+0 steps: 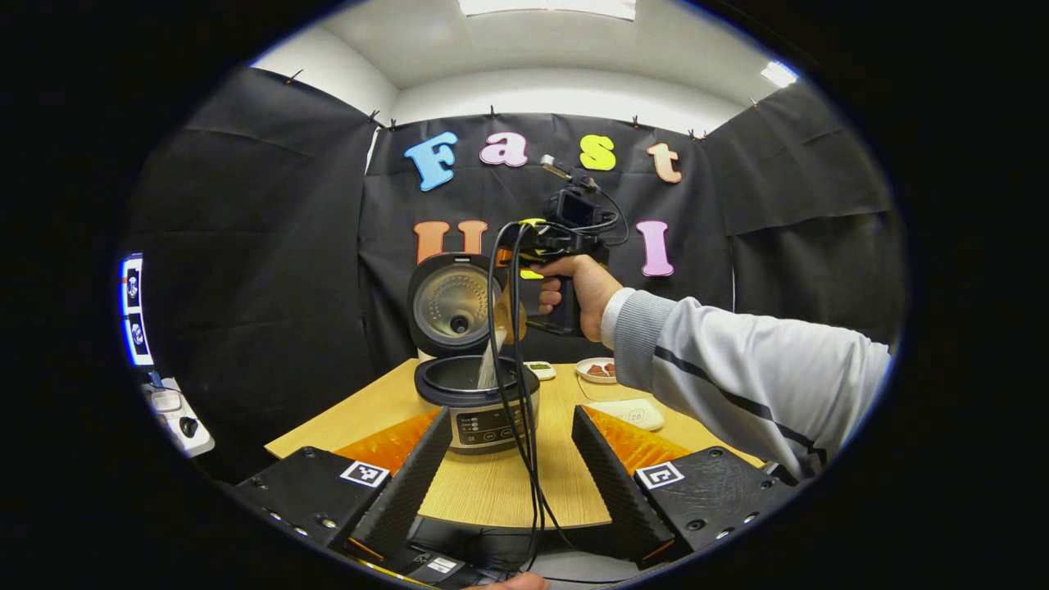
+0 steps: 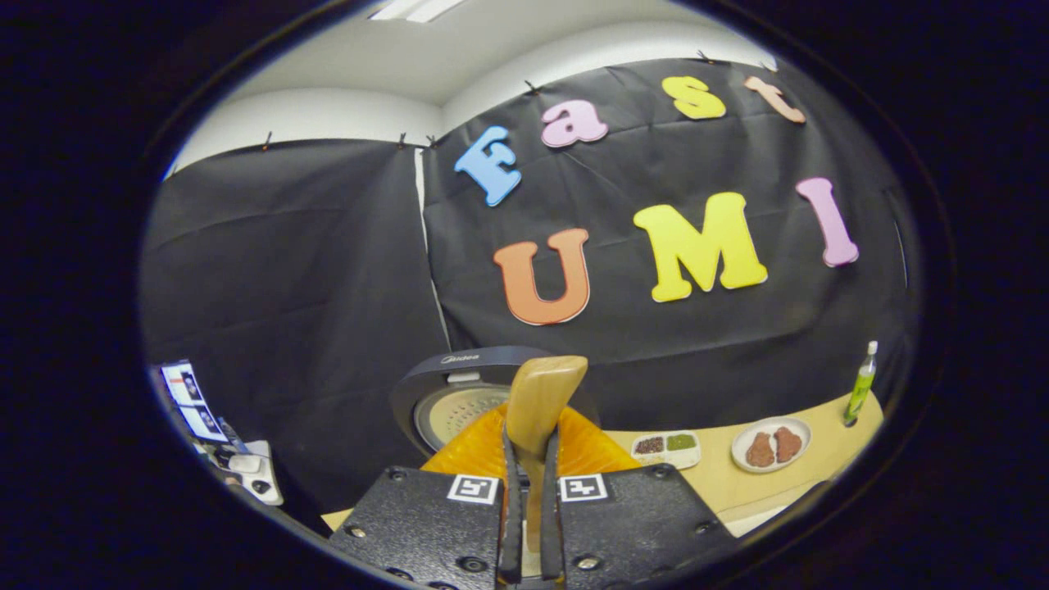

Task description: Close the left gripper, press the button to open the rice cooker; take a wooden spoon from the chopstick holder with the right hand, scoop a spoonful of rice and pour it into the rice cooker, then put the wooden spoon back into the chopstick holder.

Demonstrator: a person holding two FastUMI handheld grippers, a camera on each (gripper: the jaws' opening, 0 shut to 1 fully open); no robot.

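The rice cooker (image 1: 479, 401) stands open on the wooden table (image 1: 361, 410), its lid (image 1: 451, 305) raised upright; the lid (image 2: 447, 401) also appears in the right gripper view. A hand holds my right gripper (image 1: 529, 246) above the pot. It is shut on the wooden spoon (image 1: 508, 315), which is tipped downward, and a white stream of rice (image 1: 488, 365) falls from it into the pot. In the right gripper view, my right gripper (image 2: 531, 438) clamps the spoon's handle (image 2: 541, 393). My left gripper (image 1: 511, 414) stands open in front of the cooker, holding nothing.
Black cables (image 1: 524, 426) hang from the right gripper across the cooker's front. Behind the cooker sit a small two-part dish (image 1: 540, 369) and a plate of brownish pieces (image 1: 597, 369). A flat white object (image 1: 627, 412) lies to the right. A green bottle (image 2: 860, 385) stands at the table's far right.
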